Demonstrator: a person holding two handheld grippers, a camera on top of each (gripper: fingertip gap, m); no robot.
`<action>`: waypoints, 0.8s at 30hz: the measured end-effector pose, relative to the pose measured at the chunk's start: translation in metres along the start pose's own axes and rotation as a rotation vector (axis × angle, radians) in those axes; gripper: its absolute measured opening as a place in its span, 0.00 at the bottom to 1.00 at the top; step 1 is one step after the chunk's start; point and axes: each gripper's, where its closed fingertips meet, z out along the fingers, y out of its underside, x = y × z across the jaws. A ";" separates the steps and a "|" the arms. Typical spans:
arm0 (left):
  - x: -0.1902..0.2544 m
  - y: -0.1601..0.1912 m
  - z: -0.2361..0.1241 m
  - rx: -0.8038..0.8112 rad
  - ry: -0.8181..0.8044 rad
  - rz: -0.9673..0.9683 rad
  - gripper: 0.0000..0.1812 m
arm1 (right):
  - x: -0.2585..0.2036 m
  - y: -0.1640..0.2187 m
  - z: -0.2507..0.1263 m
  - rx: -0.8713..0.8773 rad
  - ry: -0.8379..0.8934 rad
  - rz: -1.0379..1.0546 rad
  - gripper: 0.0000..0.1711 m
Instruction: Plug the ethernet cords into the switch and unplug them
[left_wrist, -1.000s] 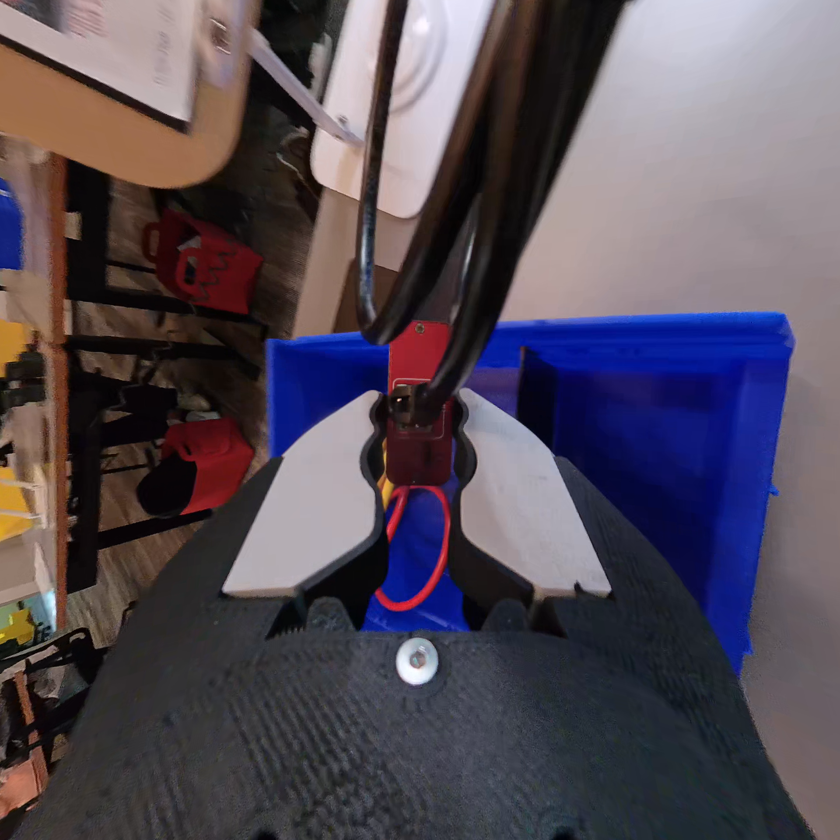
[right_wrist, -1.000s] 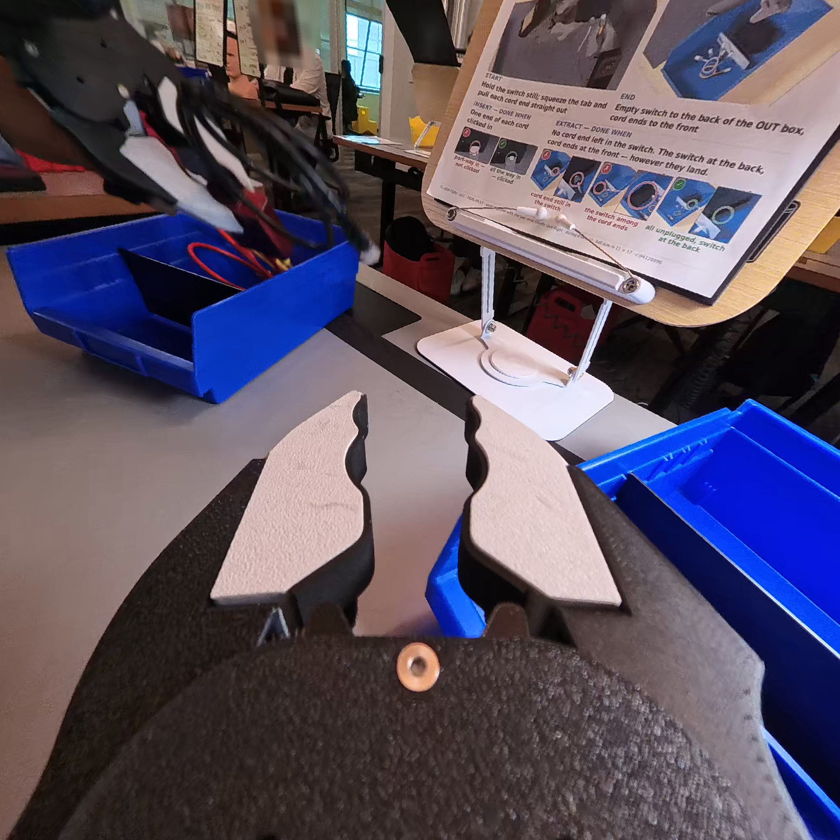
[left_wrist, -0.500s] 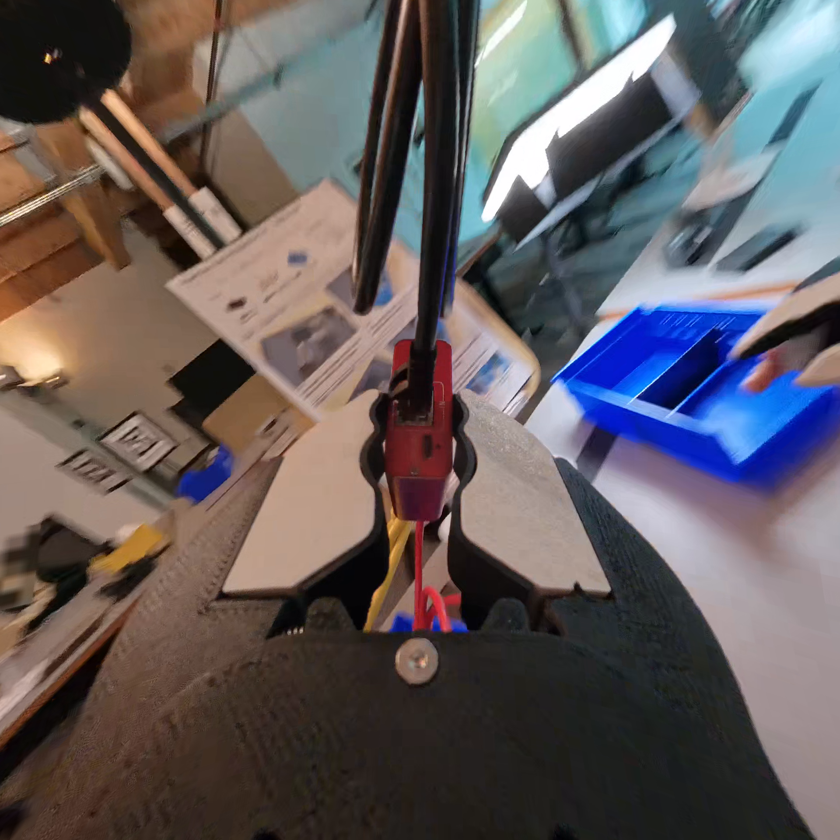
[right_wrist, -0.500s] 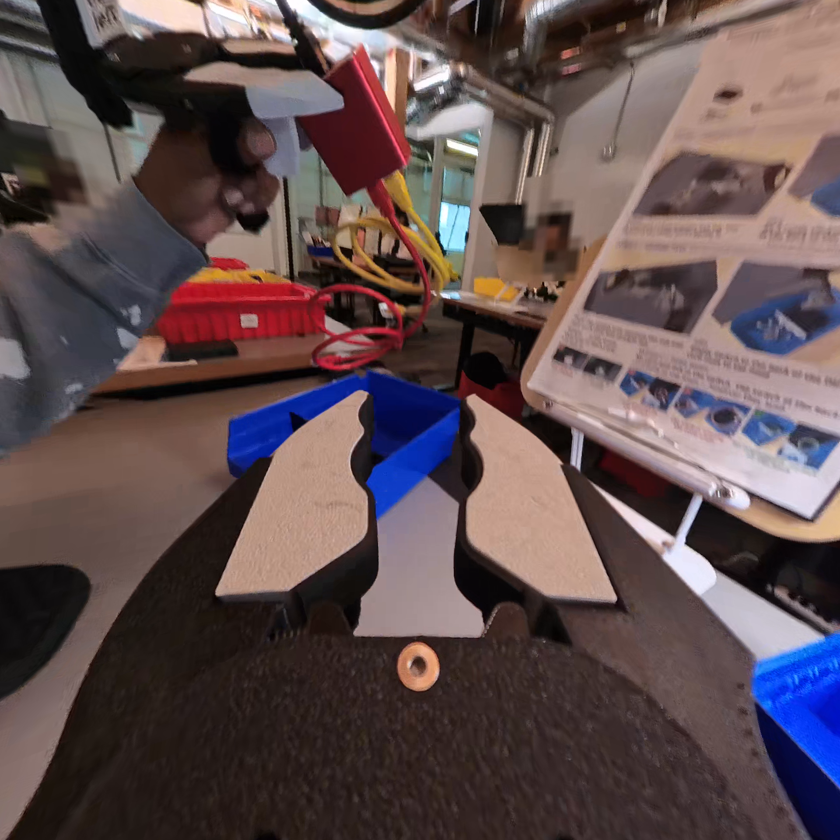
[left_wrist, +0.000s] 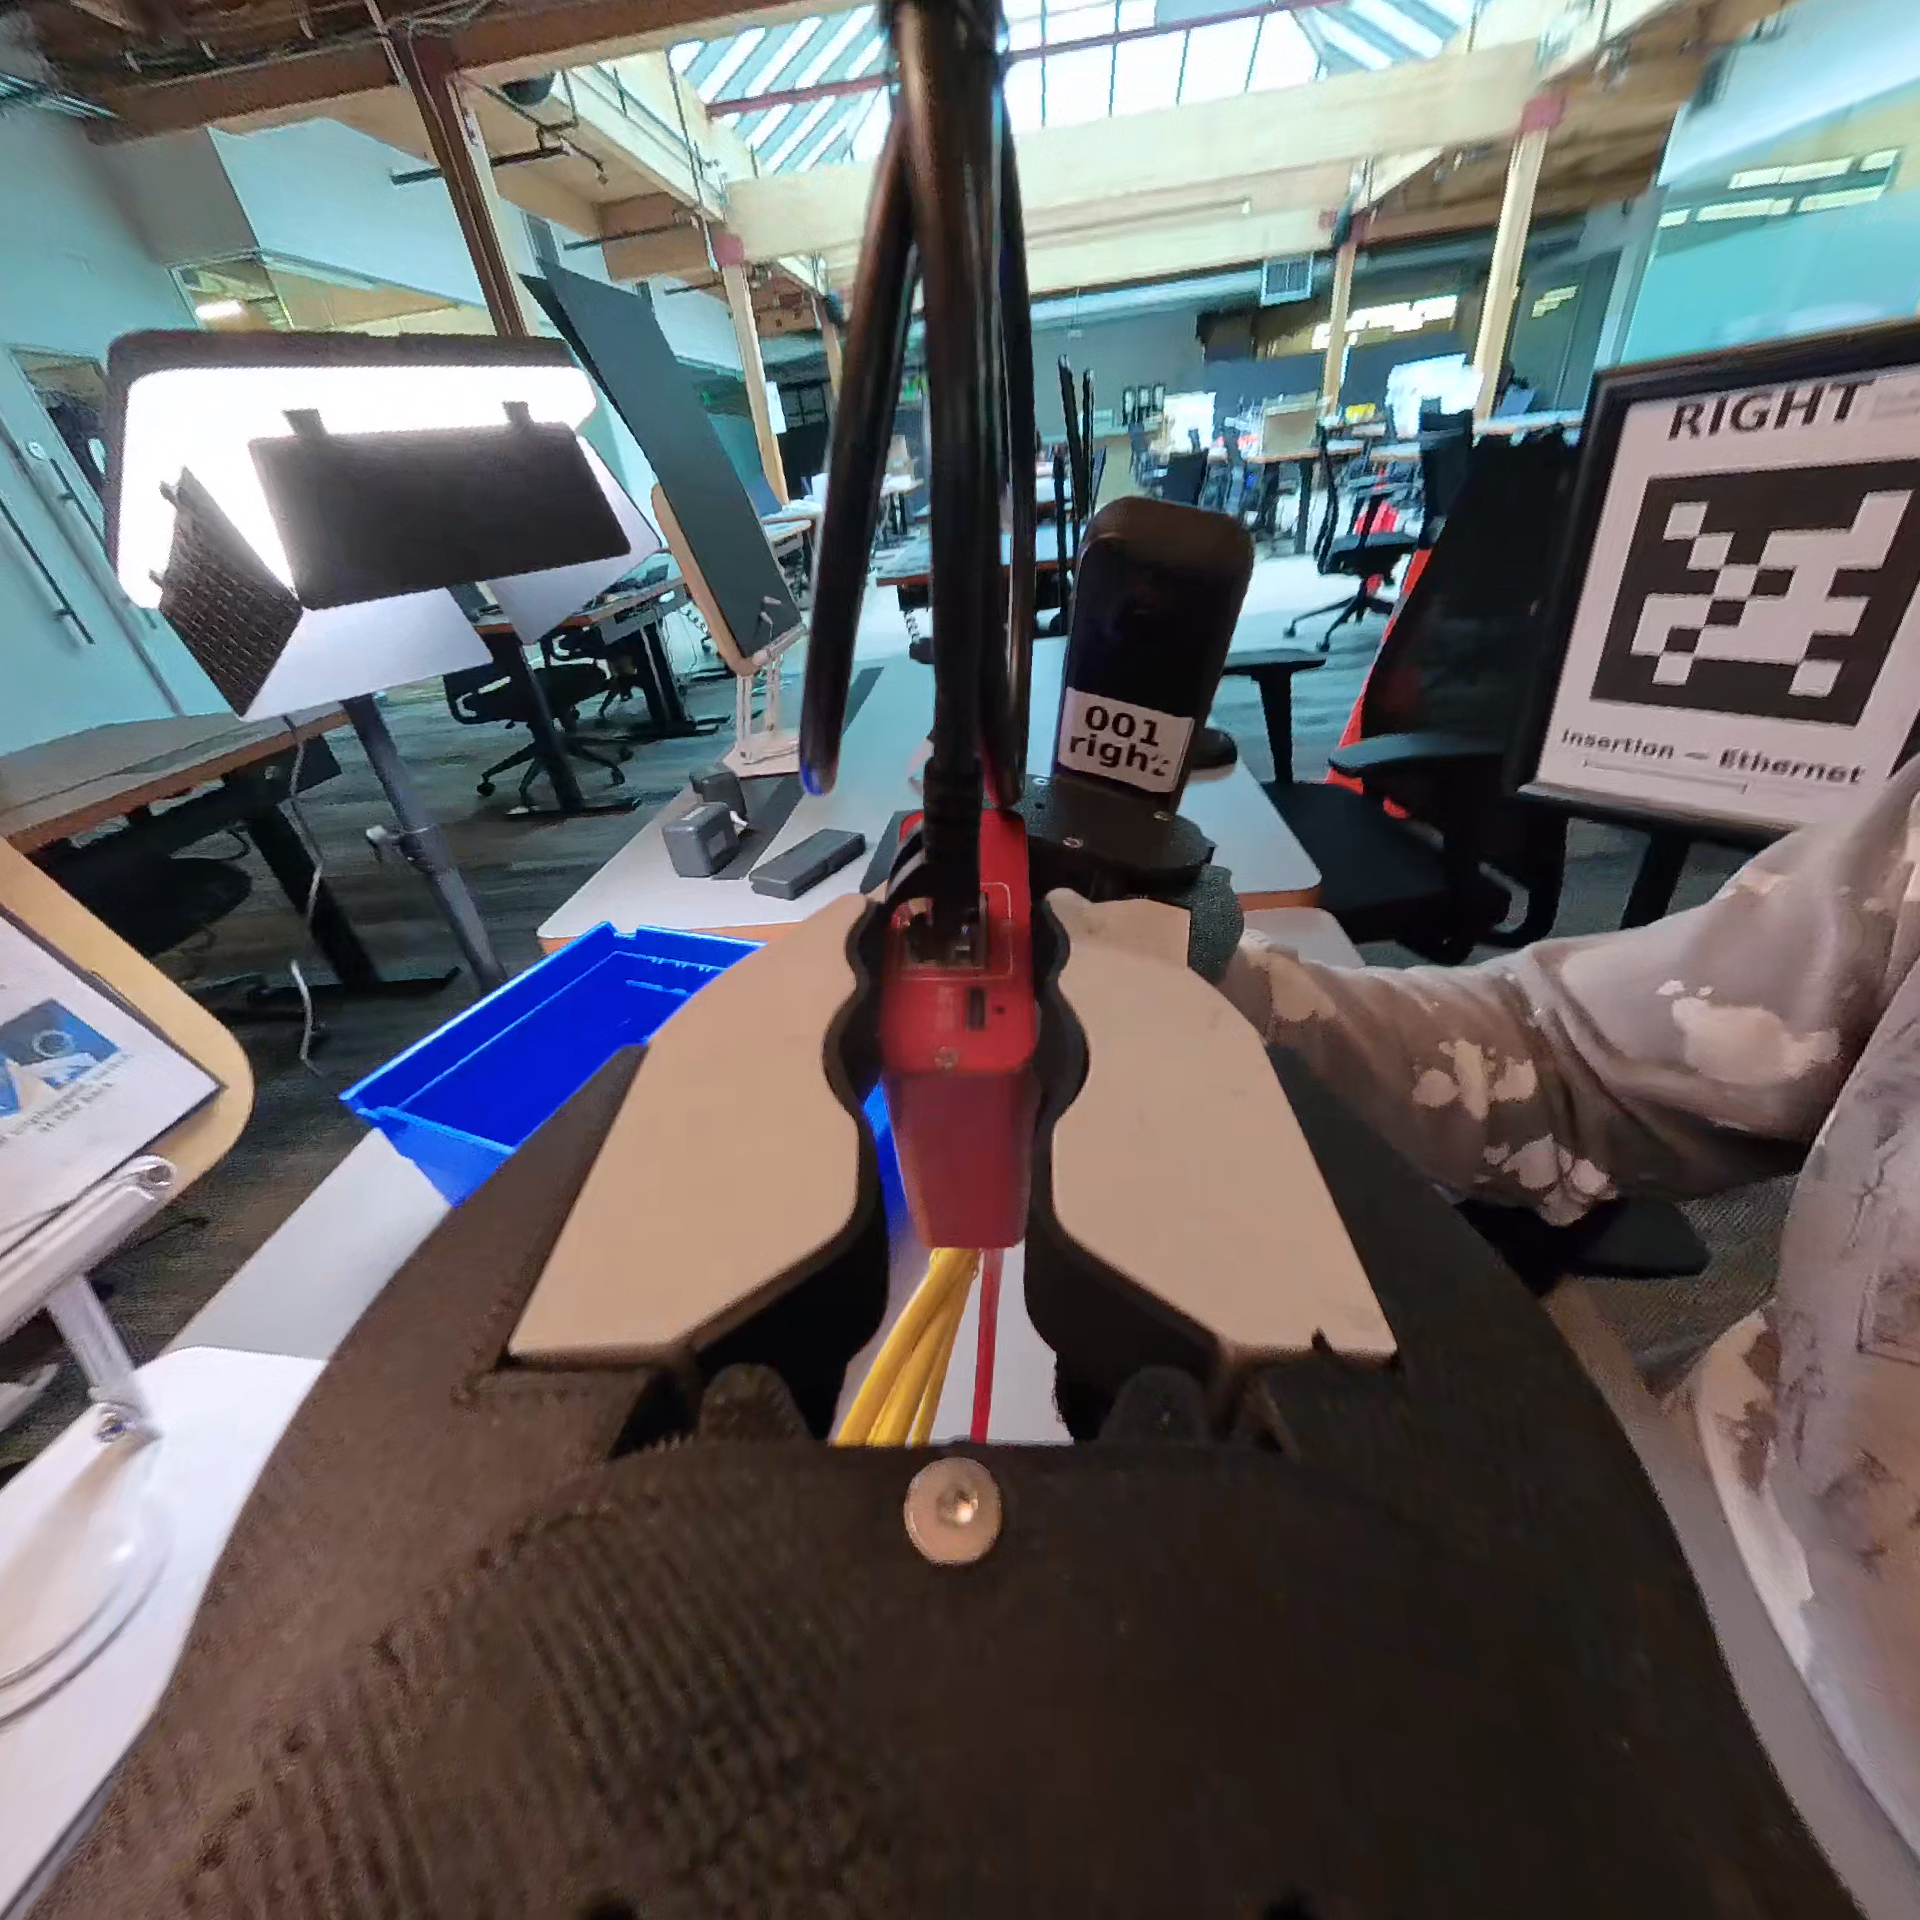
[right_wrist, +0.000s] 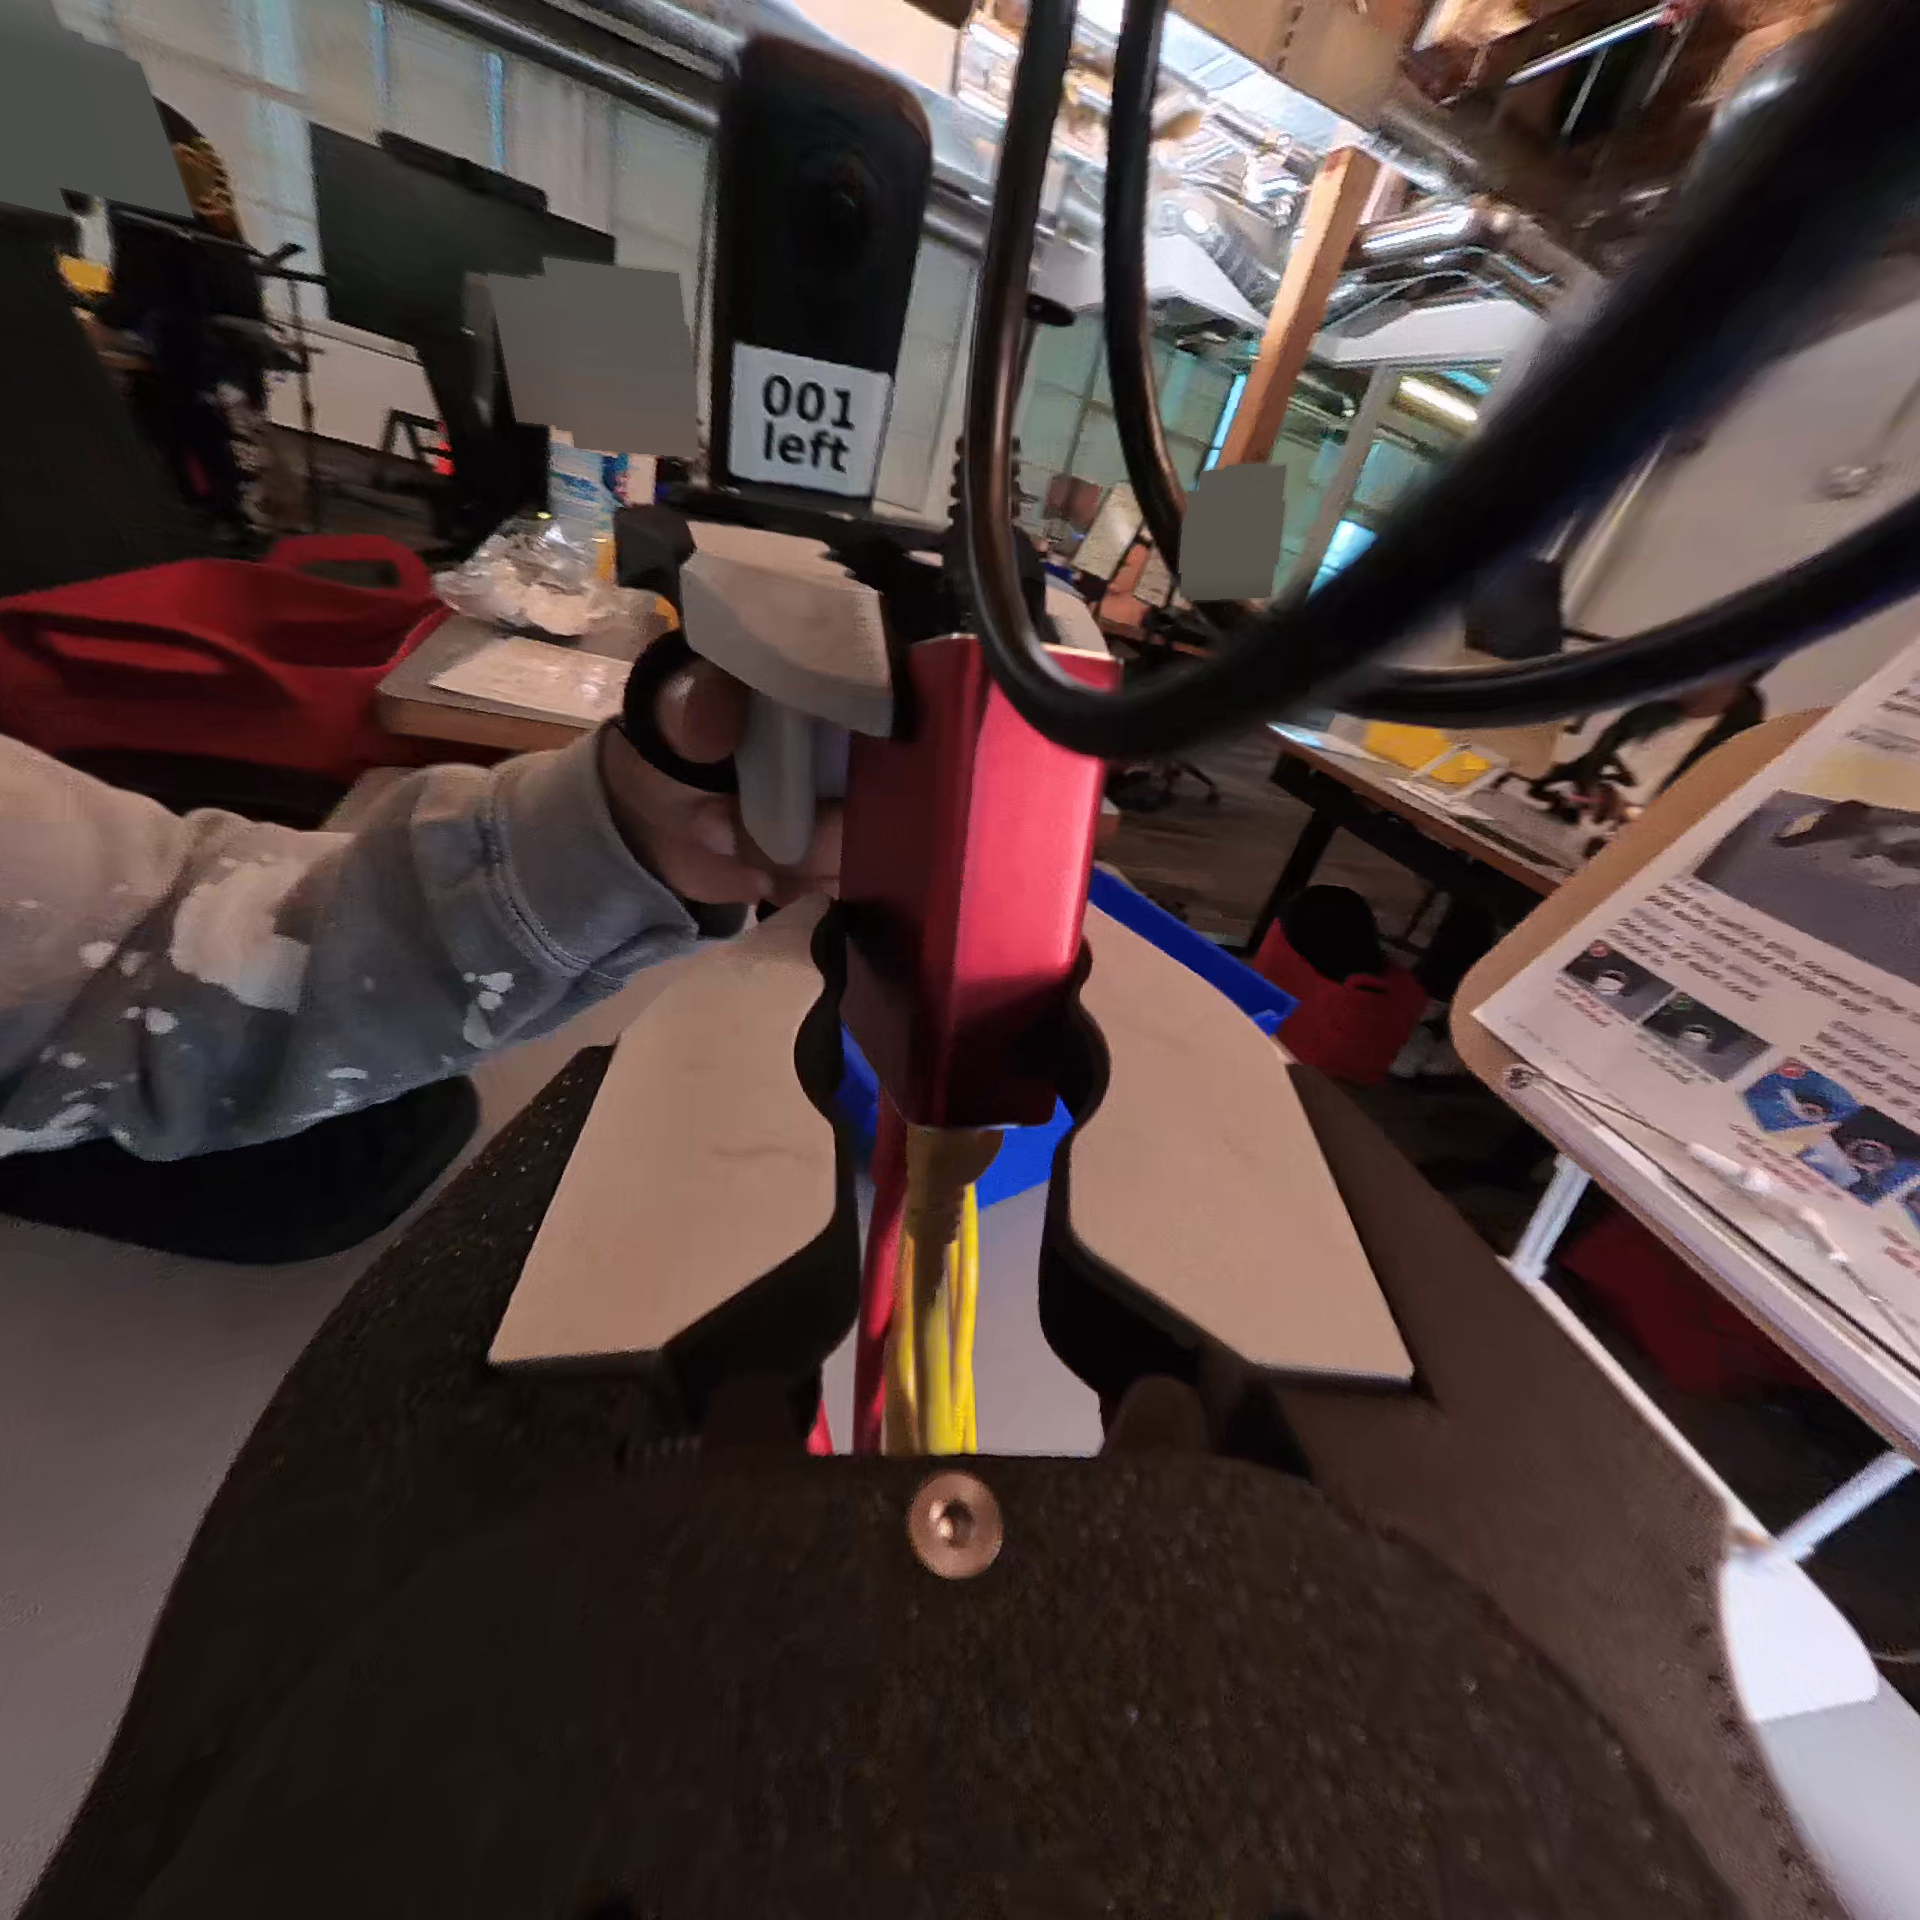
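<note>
Two tongs on one item. Left tongs (left_wrist: 951, 1023): clamped on the sides of the red switch (left_wrist: 961, 1049), which stands held up in the air, clear of the table (left_wrist: 312, 1278). Right tongs (right_wrist: 956, 1013): fingers set either side of the same switch (right_wrist: 966, 883) at its lower end and appearing to press on it; contact on the right side is less plain than on the left. In the right wrist view the left tongs (right_wrist: 821, 675) show at the far upper end of the switch, with the person's hand (right_wrist: 707, 821) just behind.

Cords, plugged: black cords (left_wrist: 956, 520) rise from the top ports and loop away to the right; yellow cords (left_wrist: 914, 1351) and one red cord (left_wrist: 985, 1340) hang from the bottom, down between the fingers.

Surroundings: blue bin (left_wrist: 540, 1039) on the table beyond and to the left; instruction board on a stand (right_wrist: 1714, 987) to the right.

Step in hand, as judged: steadying the switch with both tongs before pulling cords. To do it well, one pair should keep the body still and square while the other shifts to a single plug, presses its tab, and draws straight out along the port. Risk: a sideways tug straining a latch.
</note>
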 end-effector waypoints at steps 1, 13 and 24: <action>-0.003 0.001 0.000 0.023 -0.009 -0.031 0.15 | 0.001 0.001 -0.002 0.003 -0.005 0.012 0.21; -0.028 0.028 -0.012 0.037 -0.069 -0.189 0.24 | 0.031 -0.023 -0.022 0.228 0.165 0.039 0.17; -0.009 0.036 0.001 -0.055 -0.061 -0.084 0.17 | 0.015 -0.016 -0.011 0.368 -0.028 0.300 0.17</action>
